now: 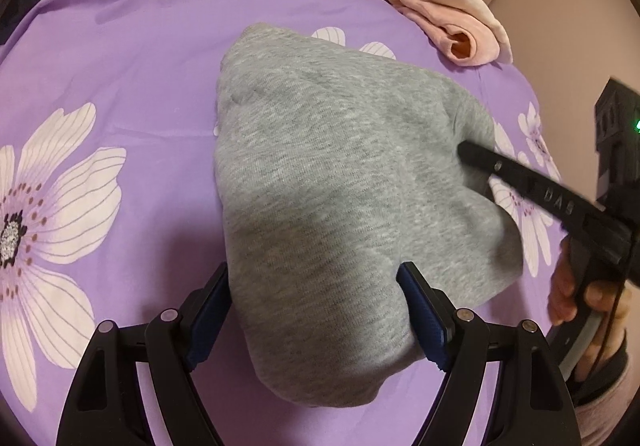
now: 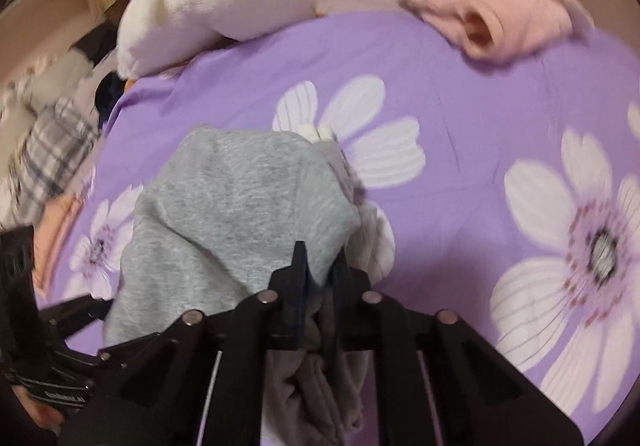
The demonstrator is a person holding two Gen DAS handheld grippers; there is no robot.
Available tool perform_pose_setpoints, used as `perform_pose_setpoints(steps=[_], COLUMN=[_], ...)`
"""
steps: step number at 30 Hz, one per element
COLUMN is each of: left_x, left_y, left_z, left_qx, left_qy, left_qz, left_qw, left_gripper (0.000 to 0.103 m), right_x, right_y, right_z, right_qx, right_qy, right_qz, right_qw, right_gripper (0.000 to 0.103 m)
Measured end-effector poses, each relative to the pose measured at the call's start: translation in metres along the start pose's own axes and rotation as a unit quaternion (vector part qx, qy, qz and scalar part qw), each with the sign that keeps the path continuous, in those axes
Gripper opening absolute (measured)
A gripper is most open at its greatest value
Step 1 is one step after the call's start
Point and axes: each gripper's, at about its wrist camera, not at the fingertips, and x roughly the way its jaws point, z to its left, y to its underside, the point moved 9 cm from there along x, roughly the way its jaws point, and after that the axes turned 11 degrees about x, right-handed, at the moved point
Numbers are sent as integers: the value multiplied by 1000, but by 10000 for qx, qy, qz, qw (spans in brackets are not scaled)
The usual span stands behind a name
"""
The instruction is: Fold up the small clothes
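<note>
A grey knit garment [image 1: 332, 182] lies bunched on the purple flowered bedsheet [image 1: 132, 58]. My left gripper [image 1: 316, 278] is open, its blue-padded fingers standing on either side of the garment's near part. My right gripper [image 2: 320, 266] is shut on an edge of the grey garment [image 2: 240, 206] and lifts it a little; cloth hangs between and below its fingers. In the left wrist view the right gripper [image 1: 464, 148] reaches in from the right, its tip at the garment's right side.
A folded pink and cream garment [image 1: 448, 18] lies at the far right of the bed, also in the right wrist view [image 2: 492, 14]. White plush pillows [image 2: 212, 2] sit at the far edge. A plaid cloth [image 2: 48, 162] lies at the left.
</note>
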Motion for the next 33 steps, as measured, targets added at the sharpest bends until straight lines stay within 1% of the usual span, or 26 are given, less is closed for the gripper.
perform_pose_setpoints(steps=[3,5,7,9,10,11,13,14,16,17,18,19,20,21,23,24,26,27,30,32,33], left_x=[1,5,10,16,18,19,18,18,15,12,8,4,1,-4,-18,-27,-47,-57,-75,-76,-73], left_y=[-1,-2,-2,-2,-1,-1,-2,-2,-2,-3,-1,-1,0,1,2,3,3,2,-11,-23,-29], left_z=[-5,-11,-14,-16,-16,-17,-16,-16,-15,-15,-14,-14,-14,-14,-13,-12,-9,-6,1,2,1], left_qx=[100,159,175,170,158,144,128,103,63,46,34,18,14,25,84,131,209,225,174,139,121], left_qy=[-32,33,21,18,23,35,40,61,106,121,132,139,143,140,96,63,-25,-79,-114,-132,-77], left_qz=[-14,-4,58,119,138,143,125,127,105,78,58,34,14,-7,-91,-156,-304,-396,-603,-669,-678], left_qw=[9999,9999,9998,9998,9998,9998,9998,9998,9999,9999,9999,9999,9999,9999,9999,9998,9993,9989,9980,9976,9976], left_gripper=[84,85,85,85,85,85,85,85,85,85,85,85,85,85,85,85,85,85,85,85,85], right_x=[-5,0,16,31,31,29,18,6,-15,-27,-38,-44,-49,-49,-41,-35,-17,-10,-6,-7,-8], right_y=[-22,-31,-29,-19,-16,-14,-17,-20,-25,-25,-22,-17,-7,7,29,39,55,60,60,59,60], right_z=[-10,-16,-23,-24,-25,-25,-28,-31,-29,-23,-12,-3,8,20,27,25,11,3,-4,-4,-4], right_qx=[179,120,147,-56,-118,-113,116,299,396,367,239,106,-71,-347,-719,-823,-907,-888,-708,-694,-734], right_qy=[97,334,514,629,624,580,396,279,106,-71,-292,-409,-518,-558,-394,-247,138,244,170,171,200], right_qz=[-153,-231,-42,147,159,137,48,-58,-325,-412,-428,-417,-348,-174,77,205,446,523,475,452,447], right_qw=[9997,9991,9986,9979,9979,9982,9991,9991,9986,9985,9984,9982,9980,9977,9966,9961,9948,9944,9962,9964,9961], right_gripper=[8,8,8,9,10,13,15,22,24,24,24,24,24,22,22,18,18,18,18,20,20])
